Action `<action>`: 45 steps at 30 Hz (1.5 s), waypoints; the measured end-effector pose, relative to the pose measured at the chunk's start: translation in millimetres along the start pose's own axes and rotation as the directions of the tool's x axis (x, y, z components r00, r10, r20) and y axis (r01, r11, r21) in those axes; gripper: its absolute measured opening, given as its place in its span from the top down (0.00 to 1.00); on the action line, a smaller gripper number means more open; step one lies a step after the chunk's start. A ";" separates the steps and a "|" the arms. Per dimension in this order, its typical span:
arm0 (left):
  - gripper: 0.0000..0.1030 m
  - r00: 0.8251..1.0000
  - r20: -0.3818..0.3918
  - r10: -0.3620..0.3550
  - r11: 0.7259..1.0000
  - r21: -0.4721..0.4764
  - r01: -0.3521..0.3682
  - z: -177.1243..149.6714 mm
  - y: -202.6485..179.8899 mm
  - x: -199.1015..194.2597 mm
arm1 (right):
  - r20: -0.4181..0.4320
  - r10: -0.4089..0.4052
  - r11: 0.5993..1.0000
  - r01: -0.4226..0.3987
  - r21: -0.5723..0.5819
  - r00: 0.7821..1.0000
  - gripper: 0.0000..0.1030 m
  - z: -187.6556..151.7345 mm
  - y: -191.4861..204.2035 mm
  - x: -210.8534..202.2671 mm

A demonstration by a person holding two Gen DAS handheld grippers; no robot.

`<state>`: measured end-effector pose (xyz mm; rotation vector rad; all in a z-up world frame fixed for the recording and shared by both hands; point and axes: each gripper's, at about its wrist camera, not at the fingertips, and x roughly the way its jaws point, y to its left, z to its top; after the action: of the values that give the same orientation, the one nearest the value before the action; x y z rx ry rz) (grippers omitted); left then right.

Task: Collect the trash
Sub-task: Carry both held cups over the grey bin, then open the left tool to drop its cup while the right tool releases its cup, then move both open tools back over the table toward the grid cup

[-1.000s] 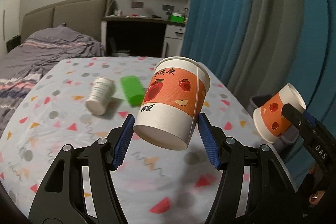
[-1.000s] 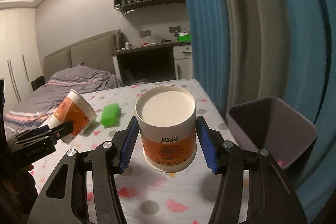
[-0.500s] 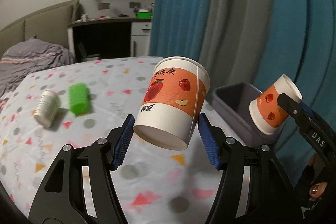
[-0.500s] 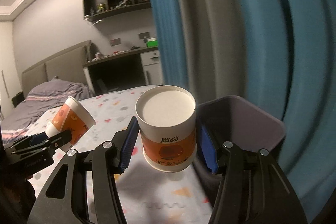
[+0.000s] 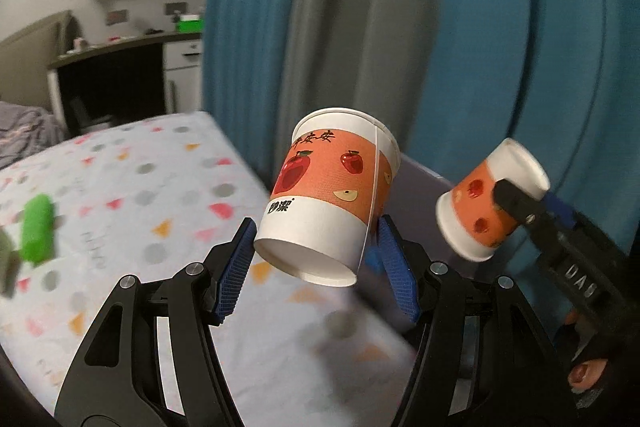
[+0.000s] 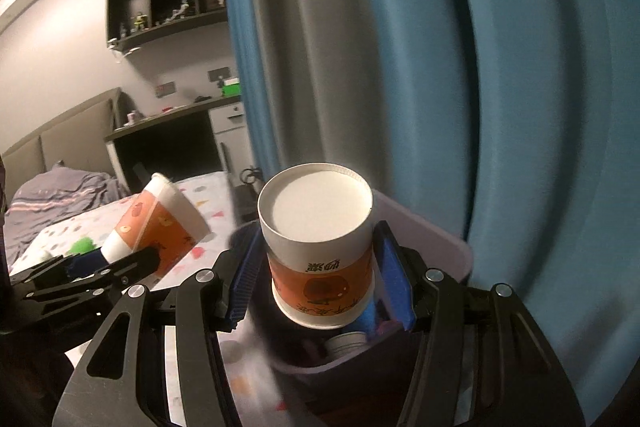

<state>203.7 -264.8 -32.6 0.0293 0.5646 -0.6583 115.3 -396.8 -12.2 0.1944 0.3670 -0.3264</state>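
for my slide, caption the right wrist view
Right gripper holds an upturned paper cup over the purple bin.

curtain [image 5: 460,27]: blue-grey | tablecloth [image 5: 132,163]: patterned (dots, triangles) | wall shelf [image 6: 168,7]: figurines | desk [image 6: 172,131]

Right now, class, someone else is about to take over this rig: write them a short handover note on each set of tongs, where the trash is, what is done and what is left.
Left tongs: shut on an apple-print paper cup, tilted, above the table's edge.
Right tongs: shut on a matching cup, held bottom-up over the open grey bin.
Bin: beside the table by the blue curtain; there is already something pale inside.
Done: both cups are lifted and brought near the bin.
Left: release the right cup, then the left. A green item lies on the table, probably next.
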 end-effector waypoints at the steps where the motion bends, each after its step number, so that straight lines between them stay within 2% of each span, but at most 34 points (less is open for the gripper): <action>1: 0.41 1.000 -0.010 -0.021 1.000 -0.003 0.021 1.5 -3.7 8.2 | -0.004 -0.009 1.000 0.009 0.002 1.000 0.46 -0.2 -3.3 3.2; 8: 0.41 0.992 -0.072 -0.101 0.995 0.001 0.101 4.9 -24.7 56.6 | -0.024 -0.054 0.998 0.054 0.011 0.998 0.46 -0.3 -18.7 17.0; 15: 0.41 0.982 -0.143 -0.122 0.993 -0.018 0.121 -0.4 -30.7 96.3 | -0.042 -0.085 0.996 0.086 0.024 0.995 0.46 -1.4 -31.7 29.2; 25: 0.40 0.970 -0.193 -0.146 0.989 -0.038 0.142 -4.2 -37.1 122.4 | -0.083 -0.108 0.993 0.112 0.034 0.991 0.46 -5.8 -41.1 50.8; 29: 0.32 0.978 -0.171 -0.118 0.993 -0.033 0.114 -5.0 -30.3 119.3 | -0.096 -0.114 0.993 0.118 0.029 0.989 0.46 -6.2 -42.0 58.2; 32: 0.18 0.987 -0.140 -0.079 0.996 -0.058 0.072 -2.4 -19.9 107.6 | -0.110 -0.111 0.993 0.115 0.025 0.988 0.46 -7.6 -40.5 65.6; 36: 0.13 0.994 -0.099 -0.052 0.992 -0.122 0.040 -3.2 3.9 83.4 | -0.146 -0.100 0.995 0.102 0.011 0.984 0.46 -14.4 -36.4 77.6; 41: 0.09 0.997 -0.051 0.054 0.989 -0.134 -0.060 -7.9 32.7 42.5 | -0.181 -0.092 0.996 0.093 -0.005 0.979 0.45 -23.2 -30.2 87.2; 45: 0.07 0.990 -0.028 0.135 0.981 -0.135 -0.137 -11.3 49.9 14.8 | -0.185 -0.103 0.995 0.101 -0.016 0.977 0.36 -23.1 -28.9 89.0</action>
<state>237.1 -231.2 -57.0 -0.0540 0.6191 -0.4855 176.5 -442.6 -70.9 0.2007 0.5641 -0.4097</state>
